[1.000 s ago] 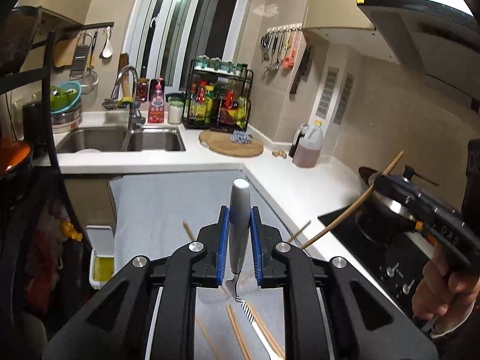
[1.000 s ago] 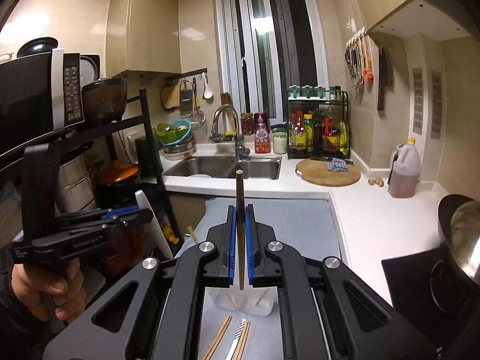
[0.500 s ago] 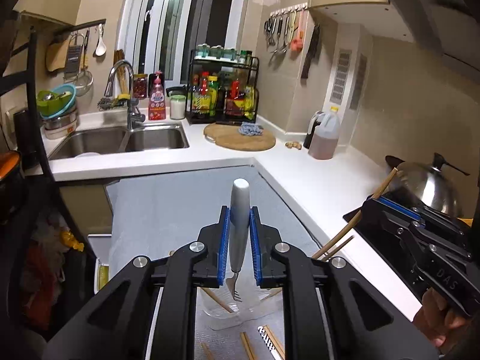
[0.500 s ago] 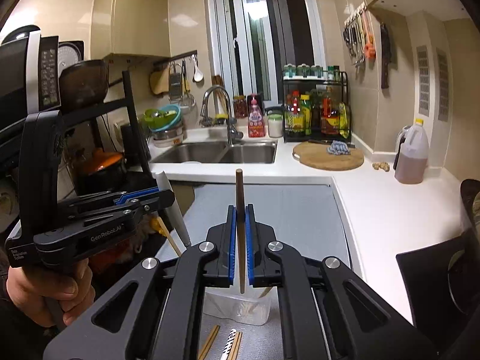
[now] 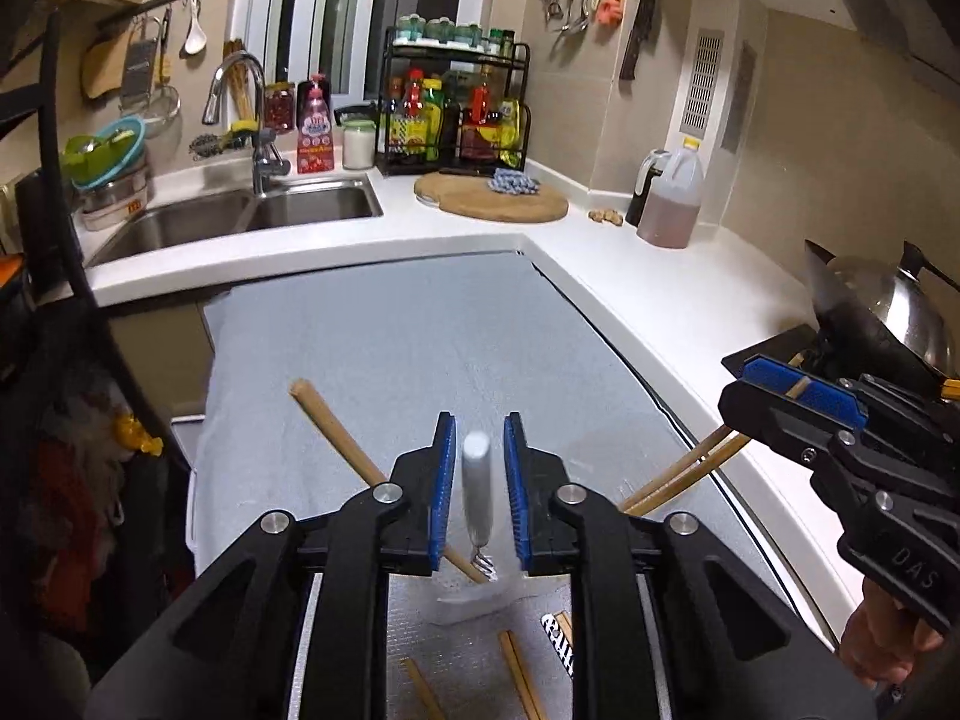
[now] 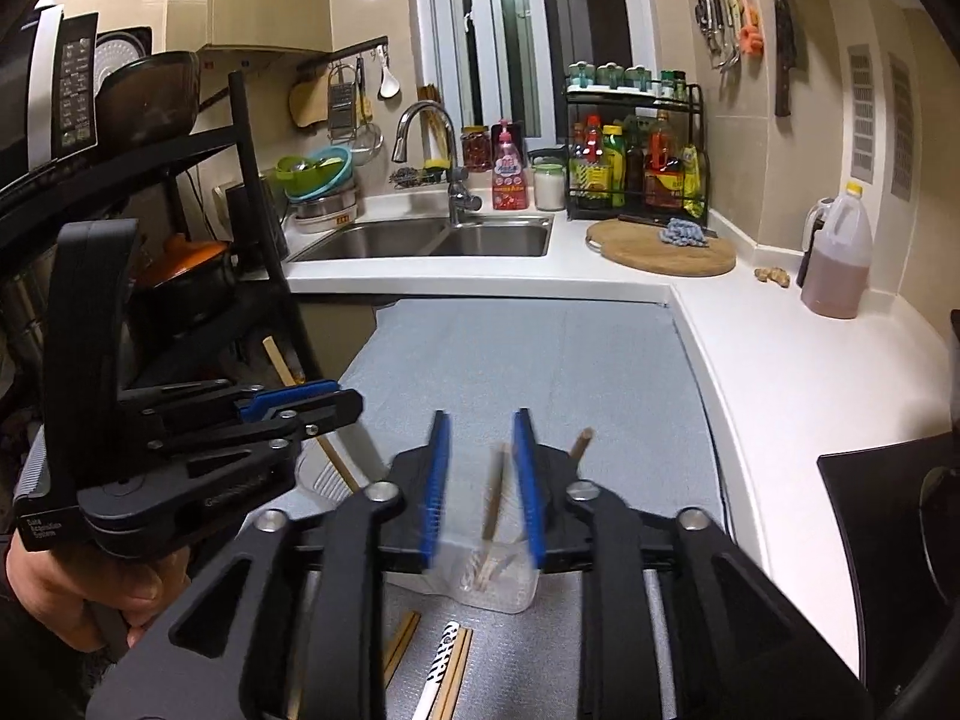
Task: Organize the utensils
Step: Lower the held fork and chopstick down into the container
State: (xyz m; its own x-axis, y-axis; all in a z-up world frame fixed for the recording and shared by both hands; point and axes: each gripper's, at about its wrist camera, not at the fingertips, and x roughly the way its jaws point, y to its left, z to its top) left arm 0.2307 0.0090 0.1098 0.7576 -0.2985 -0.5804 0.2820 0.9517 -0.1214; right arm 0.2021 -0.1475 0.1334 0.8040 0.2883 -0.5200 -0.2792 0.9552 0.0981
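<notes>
Release over clear holder [image 5: 474,594] on grey-matted table [image 5: 384,348]. Left gripper [image 5: 477,492] fingers opening, narrow gap, white-handled fork [image 5: 477,486] upright between blue pads, tines down at holder mouth, blurred, apparently dropping. Right gripper [image 6: 480,480] fingers opening wider, wooden chopstick [image 6: 493,498] upright between them, clear of both pads, tip above holder. Long axes near vertical; holder directly below both. Loose chopsticks [image 6: 456,672] flat on table nearer the cameras.

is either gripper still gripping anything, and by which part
Nothing is gripped. Both grippers' jaws are opening: the white-handled fork drops free between the left gripper pads, the chopstick between the right gripper pads.
</notes>
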